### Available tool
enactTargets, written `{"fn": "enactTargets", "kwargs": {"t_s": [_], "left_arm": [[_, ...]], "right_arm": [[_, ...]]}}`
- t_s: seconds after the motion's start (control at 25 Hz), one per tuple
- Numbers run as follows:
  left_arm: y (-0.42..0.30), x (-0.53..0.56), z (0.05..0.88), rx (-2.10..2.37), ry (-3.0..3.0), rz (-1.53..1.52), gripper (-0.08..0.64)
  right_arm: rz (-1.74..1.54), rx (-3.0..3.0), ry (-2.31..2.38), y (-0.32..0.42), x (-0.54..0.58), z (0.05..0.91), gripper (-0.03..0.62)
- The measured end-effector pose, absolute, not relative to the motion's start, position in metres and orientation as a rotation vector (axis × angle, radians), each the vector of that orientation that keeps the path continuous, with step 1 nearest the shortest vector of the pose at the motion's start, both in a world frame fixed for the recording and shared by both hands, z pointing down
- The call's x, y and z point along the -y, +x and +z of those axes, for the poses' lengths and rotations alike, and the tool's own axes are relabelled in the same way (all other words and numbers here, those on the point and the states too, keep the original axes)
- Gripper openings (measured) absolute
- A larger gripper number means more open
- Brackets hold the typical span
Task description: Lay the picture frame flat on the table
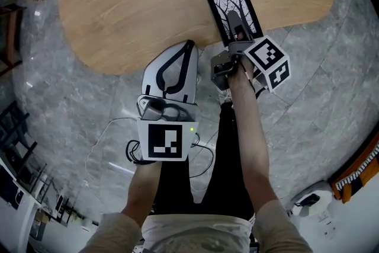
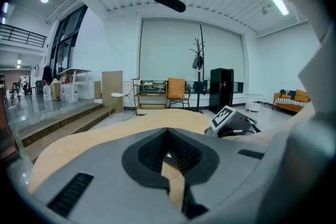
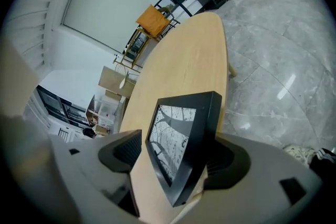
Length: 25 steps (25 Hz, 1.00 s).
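R gripper: jaws wide apart. The picture frame leans between them, its black back vs one jaw, its glass side clear of the other pad, so no squeeze. The frame has a tree pic in it and sits at the near edge of the table. L gripper: jaws closed together, nothing in them, tips just at the table's near edge, beside the frame. Grey stone floor goes all round the table. A chair w/ an orange cushion stands far behind the table
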<state>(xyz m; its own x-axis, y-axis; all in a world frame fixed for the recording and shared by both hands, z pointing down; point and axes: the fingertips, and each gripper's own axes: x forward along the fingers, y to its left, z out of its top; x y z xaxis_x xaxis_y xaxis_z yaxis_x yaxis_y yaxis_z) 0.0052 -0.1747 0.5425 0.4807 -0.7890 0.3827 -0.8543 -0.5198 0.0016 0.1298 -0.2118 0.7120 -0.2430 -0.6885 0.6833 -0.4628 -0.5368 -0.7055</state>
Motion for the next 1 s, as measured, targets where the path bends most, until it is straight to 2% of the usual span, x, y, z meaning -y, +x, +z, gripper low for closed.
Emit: {"fn": "enactTargets", "kwargs": {"t_s": [0.48,1.0], "left_arm": [[-0.001,0.17,0.532,1.41,2.559,0.509,0.008],[0.001,0.162,0.534,1.386,2.587,0.537,0.008]], "right_arm": [[-1.904,-1.276,-2.063,0.144,0.197,0.719,0.365],[-1.896,-1.246,-2.03,0.156,0.178,0.72,0.367]]}}
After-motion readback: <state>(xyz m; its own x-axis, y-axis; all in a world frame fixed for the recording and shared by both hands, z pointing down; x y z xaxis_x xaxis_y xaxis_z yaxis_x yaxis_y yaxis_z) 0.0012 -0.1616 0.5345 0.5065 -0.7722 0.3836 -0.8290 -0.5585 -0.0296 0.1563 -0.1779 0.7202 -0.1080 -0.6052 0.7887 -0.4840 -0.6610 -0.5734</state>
